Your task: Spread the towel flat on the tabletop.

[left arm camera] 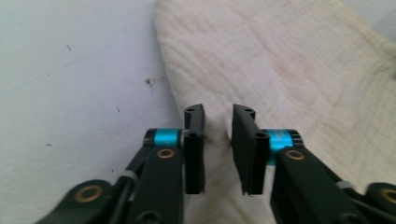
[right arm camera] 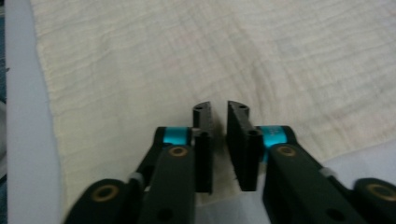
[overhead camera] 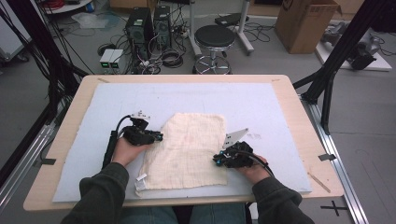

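Lying flat near the middle of the pale blue mat (overhead camera: 93, 154), the cream cloth (overhead camera: 187, 154) sits between your two tongs, with its near edge close to your side of the table (overhead camera: 299, 107). In the high view your left gripper (overhead camera: 156, 137) comes in at the cloth's left edge, about halfway up that side, pointing toward the cloth's centre. Your right gripper (overhead camera: 217, 158) meets the cloth at its right edge, lower down, near the near right corner, also pointing inward.

In the left gripper view, your left gripper (left arm camera: 218, 135) has its jaws drawn narrow, with a raised fold of the cloth (left arm camera: 289, 74) running up between them at the cloth's border, where it meets the bare mat (left arm camera: 70, 84). The pads look to be pinching that fold, though a sliver of gap shows above it.

In the right gripper view, your right gripper (right arm camera: 219, 135) has its jaws nearly together, only a thin slit left, and they sit right on the cloth (right arm camera: 187, 60) just inside its edge. A little cloth appears caught in the slit, so you hold it there as well. The mat (right arm camera: 18, 116) shows as a strip beside the cloth and again at the lower corner.

A small white tag (overhead camera: 141, 178) lies at the cloth's near left corner, well apart from both tongs.
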The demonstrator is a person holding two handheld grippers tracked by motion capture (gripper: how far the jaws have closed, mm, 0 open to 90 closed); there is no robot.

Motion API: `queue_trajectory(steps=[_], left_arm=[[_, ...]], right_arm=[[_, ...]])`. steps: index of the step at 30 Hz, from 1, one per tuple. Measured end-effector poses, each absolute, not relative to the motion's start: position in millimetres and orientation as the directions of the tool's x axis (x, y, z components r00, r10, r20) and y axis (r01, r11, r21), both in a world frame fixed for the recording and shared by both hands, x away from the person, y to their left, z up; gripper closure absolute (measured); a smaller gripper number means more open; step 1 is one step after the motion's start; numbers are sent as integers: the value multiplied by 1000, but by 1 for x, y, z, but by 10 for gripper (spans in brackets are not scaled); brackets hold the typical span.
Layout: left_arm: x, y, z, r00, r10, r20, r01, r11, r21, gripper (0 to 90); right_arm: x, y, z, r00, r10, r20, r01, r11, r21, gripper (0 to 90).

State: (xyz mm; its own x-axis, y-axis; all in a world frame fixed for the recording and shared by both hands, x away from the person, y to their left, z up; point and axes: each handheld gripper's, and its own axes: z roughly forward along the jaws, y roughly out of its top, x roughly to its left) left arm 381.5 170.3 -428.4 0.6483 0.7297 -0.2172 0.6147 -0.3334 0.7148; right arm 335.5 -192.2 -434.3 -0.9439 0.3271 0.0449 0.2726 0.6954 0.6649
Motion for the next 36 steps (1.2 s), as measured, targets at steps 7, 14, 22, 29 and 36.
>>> queue_trajectory(steps=[7, 14, 22, 29, 36], left_arm=[[370, 163, -418, 672, 713, -202, 577, -333, 746, 871], [344, 135, -409, 742, 642, -192, 522, -375, 766, 872], [326, 86, -425, 815, 548, -185, 482, -465, 743, 869], [321, 69, -431, 854, 486, -185, 459, -535, 709, 725], [325, 87, -420, 853, 476, -215, 461, -491, 739, 661]], right_arm=[[321, -204, -427, -953, 301, 30, 244, 708, 663, 888], [307, -227, -425, -942, 334, 36, 275, 704, 655, 865], [312, -225, -403, -928, 369, 47, 283, 621, 731, 693], [339, -192, -413, -924, 381, 44, 306, 663, 683, 691], [346, -200, -427, -899, 435, 45, 358, 672, 649, 687]])
